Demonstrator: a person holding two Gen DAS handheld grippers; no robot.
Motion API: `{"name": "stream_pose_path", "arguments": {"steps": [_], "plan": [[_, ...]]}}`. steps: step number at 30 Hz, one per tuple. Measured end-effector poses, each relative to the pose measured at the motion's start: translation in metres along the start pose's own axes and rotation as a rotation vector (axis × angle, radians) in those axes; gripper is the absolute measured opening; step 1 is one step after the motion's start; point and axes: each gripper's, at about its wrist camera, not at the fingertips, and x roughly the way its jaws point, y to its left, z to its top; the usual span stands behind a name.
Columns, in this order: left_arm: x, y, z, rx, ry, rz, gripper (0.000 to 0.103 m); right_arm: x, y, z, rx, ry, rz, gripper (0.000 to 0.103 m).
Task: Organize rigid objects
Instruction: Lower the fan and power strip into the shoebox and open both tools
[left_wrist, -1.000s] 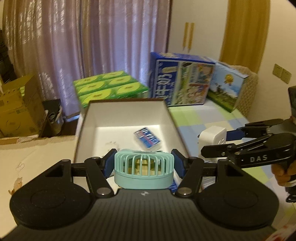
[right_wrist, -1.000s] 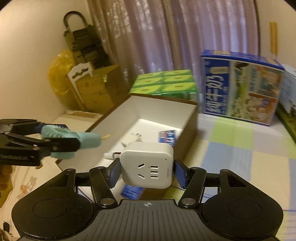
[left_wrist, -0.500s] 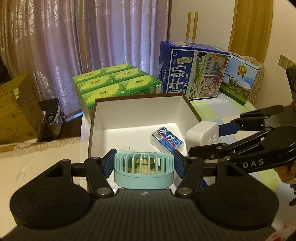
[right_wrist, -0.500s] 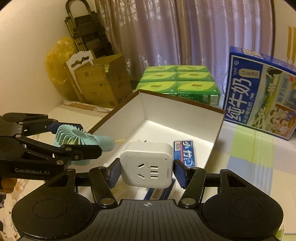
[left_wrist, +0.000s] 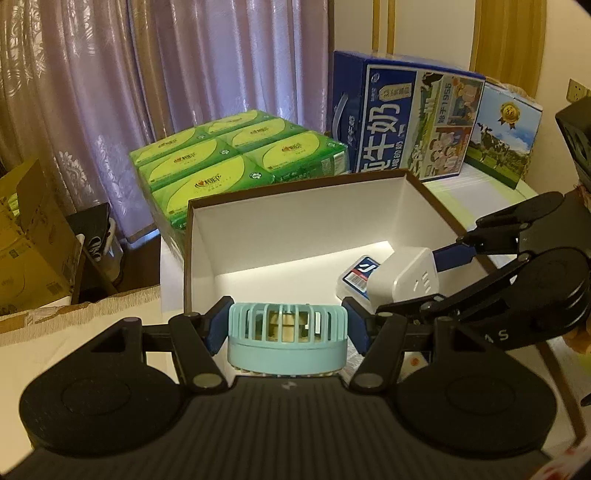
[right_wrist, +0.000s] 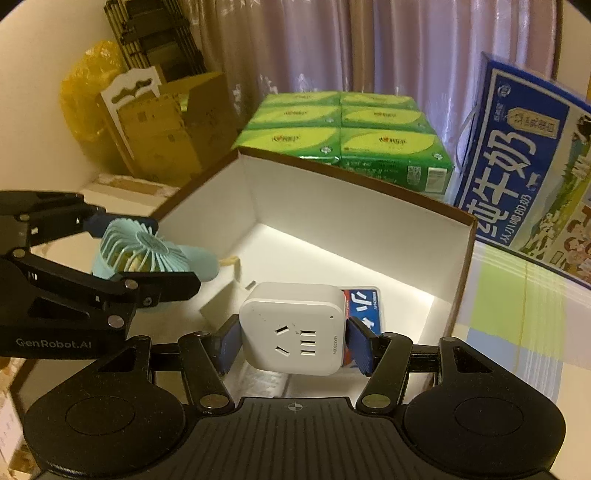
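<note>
The left tool (left_wrist: 287, 325) pinches a mint-green handheld fan (left_wrist: 287, 338) by the sides of its round grille, blue pads pressing the rim from either side, so the slatted plastic face stays level and the handle trails free (the right wrist view shows it jutting toward the box). The right tool (right_wrist: 291, 341) is clamped likewise on a white cube socket adapter (right_wrist: 293, 328), gripped across two flat, smooth sides with its outlet face turned up toward the camera; flat sides give the pads a sure seat.

Both loads hang over the open white cardboard box (left_wrist: 295, 218), brown on its outer edge, matte and plain inside. I judge they are held there for dropping in. On its floor lies a small blue-and-white packet (right_wrist: 364, 306), partly hidden behind the adapter, and something pale near the fan's handle, too unclear to name.

Behind the box sit glossy green tissue packs (left_wrist: 240, 158) and a printed blue milk carton (left_wrist: 406, 118), against mauve curtains (left_wrist: 166, 74).
</note>
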Motion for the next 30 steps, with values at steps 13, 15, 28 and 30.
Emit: {"name": "stream_pose_path", "arguments": {"steps": [13,15,28,30], "plan": [[0.024,0.014,0.006,-0.042,0.051,-0.005,0.062,0.019,-0.005,0.006,-0.046,-0.007,-0.008,0.057],[0.024,0.015,0.008,-0.048,0.053,-0.003,0.063,0.018,-0.006,0.008,-0.047,-0.011,-0.009,0.057],[0.026,0.015,0.003,-0.065,0.104,-0.005,0.063,0.011,-0.003,0.004,-0.046,-0.002,0.001,0.057],[0.026,0.014,0.003,-0.064,0.107,-0.005,0.063,0.009,-0.003,0.004,-0.040,-0.005,0.001,0.057]]}}
